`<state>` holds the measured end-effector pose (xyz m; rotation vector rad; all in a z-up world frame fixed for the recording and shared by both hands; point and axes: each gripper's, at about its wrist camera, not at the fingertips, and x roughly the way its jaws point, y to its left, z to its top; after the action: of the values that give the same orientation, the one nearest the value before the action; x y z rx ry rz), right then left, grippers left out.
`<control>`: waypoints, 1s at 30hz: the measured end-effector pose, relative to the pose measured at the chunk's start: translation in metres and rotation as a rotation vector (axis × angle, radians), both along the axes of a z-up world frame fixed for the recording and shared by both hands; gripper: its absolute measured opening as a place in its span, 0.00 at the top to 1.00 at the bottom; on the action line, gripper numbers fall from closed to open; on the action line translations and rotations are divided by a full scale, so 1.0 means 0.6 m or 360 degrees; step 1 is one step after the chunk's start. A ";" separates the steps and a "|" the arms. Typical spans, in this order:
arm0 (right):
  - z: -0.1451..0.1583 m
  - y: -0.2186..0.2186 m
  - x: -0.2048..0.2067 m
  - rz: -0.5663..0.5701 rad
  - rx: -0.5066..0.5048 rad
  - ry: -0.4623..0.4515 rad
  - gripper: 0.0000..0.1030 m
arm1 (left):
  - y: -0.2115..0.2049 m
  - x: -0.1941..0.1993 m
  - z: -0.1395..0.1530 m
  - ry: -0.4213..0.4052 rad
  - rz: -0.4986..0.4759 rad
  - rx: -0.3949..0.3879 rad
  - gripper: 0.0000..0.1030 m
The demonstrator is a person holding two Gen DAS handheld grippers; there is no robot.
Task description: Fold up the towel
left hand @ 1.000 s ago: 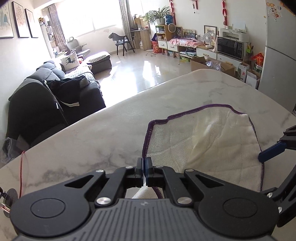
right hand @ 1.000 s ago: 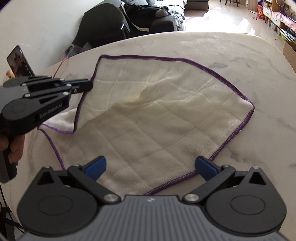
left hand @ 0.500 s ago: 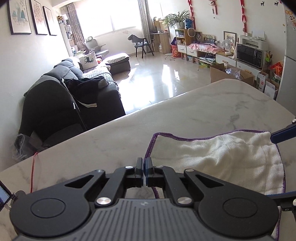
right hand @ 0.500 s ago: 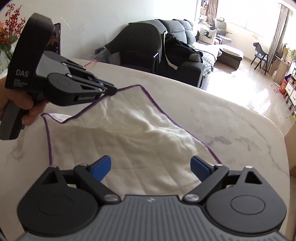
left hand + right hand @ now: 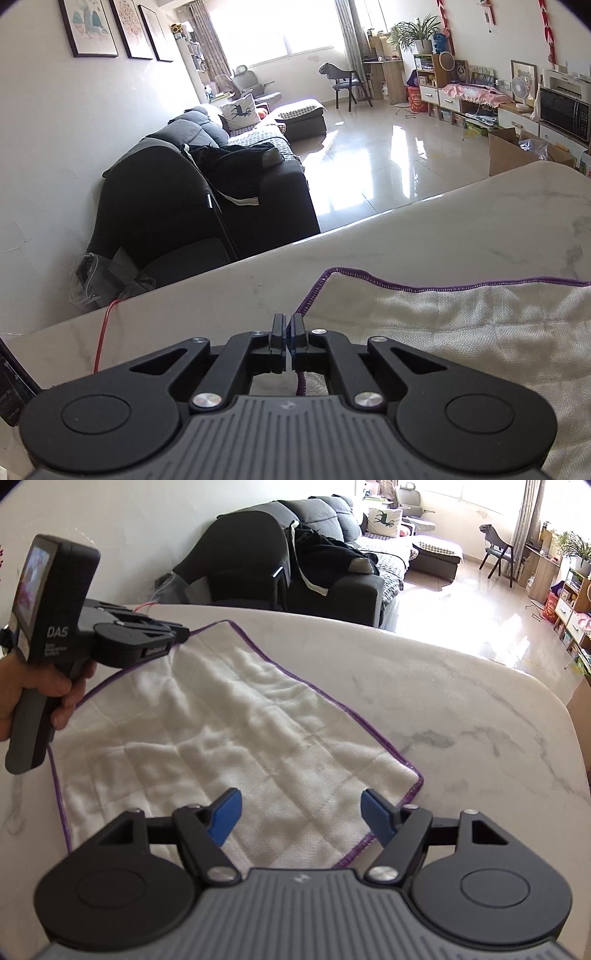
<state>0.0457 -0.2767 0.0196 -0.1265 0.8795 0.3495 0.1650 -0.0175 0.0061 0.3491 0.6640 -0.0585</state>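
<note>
A white towel [image 5: 229, 738] with purple stitched edges lies folded in half on the marble table [image 5: 461, 709]. It also shows in the left wrist view [image 5: 461, 332]. My left gripper [image 5: 287, 325] is shut on the towel's purple edge near its far left corner; in the right wrist view it [image 5: 183, 633] sits at that corner, held by a hand. My right gripper [image 5: 301, 814] is open and empty, its blue pads hovering over the towel's near right end.
The table's far edge [image 5: 332, 230] drops off toward a dark sofa [image 5: 221, 192] and the living room floor. A red cable [image 5: 105, 332] lies on the table at the left. A phone stands at the far left edge [image 5: 11, 387].
My left gripper carried the held towel edge over to the far side, flattening the fold. My right gripper stayed open and pulled back toward the towel's near right end.
</note>
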 end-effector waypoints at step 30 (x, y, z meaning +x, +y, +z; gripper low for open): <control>-0.028 -0.030 0.134 -0.0254 -0.0030 0.0032 0.92 | 0.129 -0.084 0.000 0.0066 0.0107 0.0019 0.30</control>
<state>0.1263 -0.2949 0.0026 -0.0699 0.9068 0.1937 0.1144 0.0600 0.0061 0.3372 0.7167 0.0023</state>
